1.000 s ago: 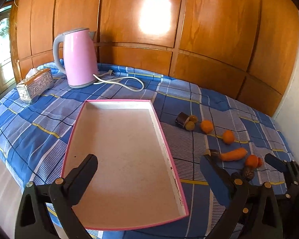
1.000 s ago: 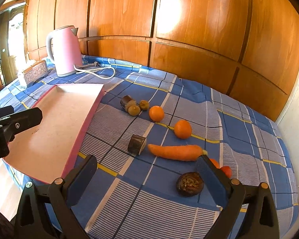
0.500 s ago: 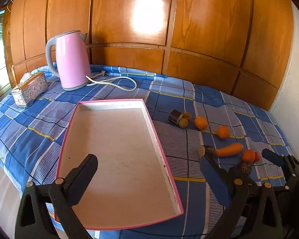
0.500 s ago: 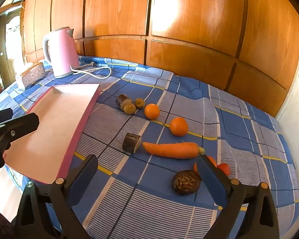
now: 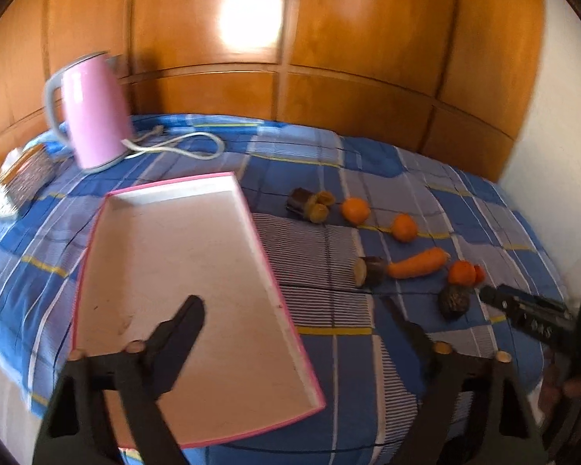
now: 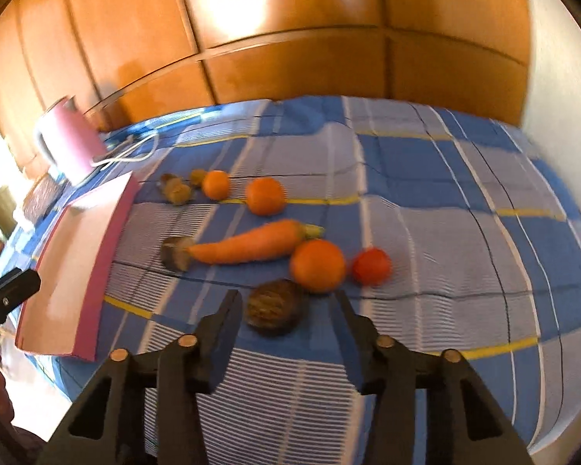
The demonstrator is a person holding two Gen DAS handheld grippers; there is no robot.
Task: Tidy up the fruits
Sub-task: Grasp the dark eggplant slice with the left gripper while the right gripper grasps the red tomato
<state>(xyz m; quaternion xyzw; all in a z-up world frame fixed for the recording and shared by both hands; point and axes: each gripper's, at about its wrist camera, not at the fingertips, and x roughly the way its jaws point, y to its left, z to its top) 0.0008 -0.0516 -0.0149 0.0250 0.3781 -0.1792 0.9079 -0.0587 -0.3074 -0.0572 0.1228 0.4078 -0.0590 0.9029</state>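
Near the bed's [image 6: 426, 178] right edge, scattered on the checked cover: oranges [image 6: 317, 265], a carrot [image 6: 251, 246], a dark wrinkled fruit [image 6: 273, 307]. Probably left loose for sorting into the pink-rimmed tray [image 5: 251, 217] toward the left edge. Right gripper [image 6: 286, 314] aimed low, jaws spread wide, empty, flanking the dark fruit without touching. Left gripper [image 5: 294, 325] likewise wide and empty above the tray's near end, fruit well off to its right.
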